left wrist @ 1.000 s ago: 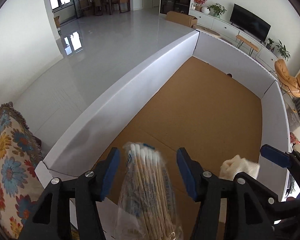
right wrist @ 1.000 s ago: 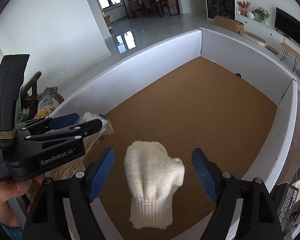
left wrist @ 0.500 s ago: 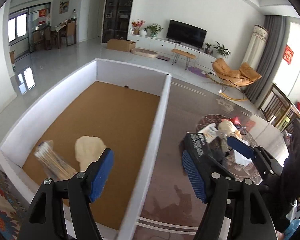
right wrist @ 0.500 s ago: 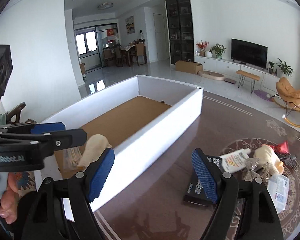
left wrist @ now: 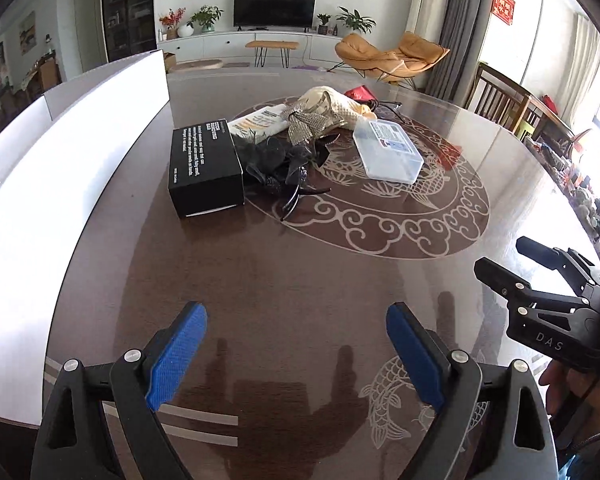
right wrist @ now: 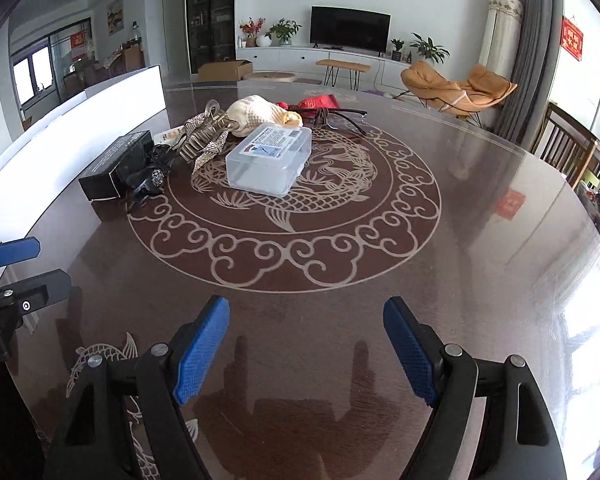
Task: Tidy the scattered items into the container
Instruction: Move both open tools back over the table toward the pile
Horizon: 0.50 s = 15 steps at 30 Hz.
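Both claws, left claw (left wrist: 296,350) and right claw (right wrist: 306,350), spread, empty; black box (left wrist: 204,168) lengthwise alongside container wall (left wrist: 72,152).

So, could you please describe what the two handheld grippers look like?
Both the left gripper and right gripper have matte black angular frames with silver rivets and textured blue pads. Seen from the left wrist, the right unit's side bears white "DAS" lettering, with a bare hand beneath.

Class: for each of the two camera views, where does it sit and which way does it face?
Left wrist: on the open left gripper, facing the black box, white container leftward; right gripper at right.
Right wrist: on the open right gripper, facing the clear plastic case; left gripper at left.
Shared: table, item pile.
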Each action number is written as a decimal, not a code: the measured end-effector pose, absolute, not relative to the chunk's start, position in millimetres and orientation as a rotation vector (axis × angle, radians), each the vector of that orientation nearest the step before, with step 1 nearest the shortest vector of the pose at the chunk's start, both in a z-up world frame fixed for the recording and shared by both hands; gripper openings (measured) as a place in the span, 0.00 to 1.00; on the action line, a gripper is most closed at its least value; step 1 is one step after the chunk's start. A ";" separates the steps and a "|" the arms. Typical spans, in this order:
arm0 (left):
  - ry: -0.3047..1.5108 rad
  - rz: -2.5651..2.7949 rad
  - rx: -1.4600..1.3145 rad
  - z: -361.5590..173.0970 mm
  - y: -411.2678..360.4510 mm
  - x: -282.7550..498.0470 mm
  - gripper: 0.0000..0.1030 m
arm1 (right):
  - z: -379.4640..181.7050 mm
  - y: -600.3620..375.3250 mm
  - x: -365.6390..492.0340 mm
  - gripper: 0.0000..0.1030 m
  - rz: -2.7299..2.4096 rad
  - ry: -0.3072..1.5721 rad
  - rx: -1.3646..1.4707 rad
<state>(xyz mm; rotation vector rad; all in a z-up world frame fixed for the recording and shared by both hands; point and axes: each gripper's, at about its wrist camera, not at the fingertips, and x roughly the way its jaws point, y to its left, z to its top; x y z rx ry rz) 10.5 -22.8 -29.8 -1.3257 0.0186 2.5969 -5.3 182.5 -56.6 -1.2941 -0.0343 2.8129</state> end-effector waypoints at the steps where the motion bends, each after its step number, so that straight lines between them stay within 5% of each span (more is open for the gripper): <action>1: 0.006 2.594 -1.339 -32.5 -25.6 8.6 0.89 | -58.2 181.8 -5.0 0.78 2.808 -0.016 -1.298; 15: -0.038 2.606 -1.441 -49.7 -36.4 0.7 0.89 | -73.3 172.8 -6.5 0.78 2.800 0.078 -1.329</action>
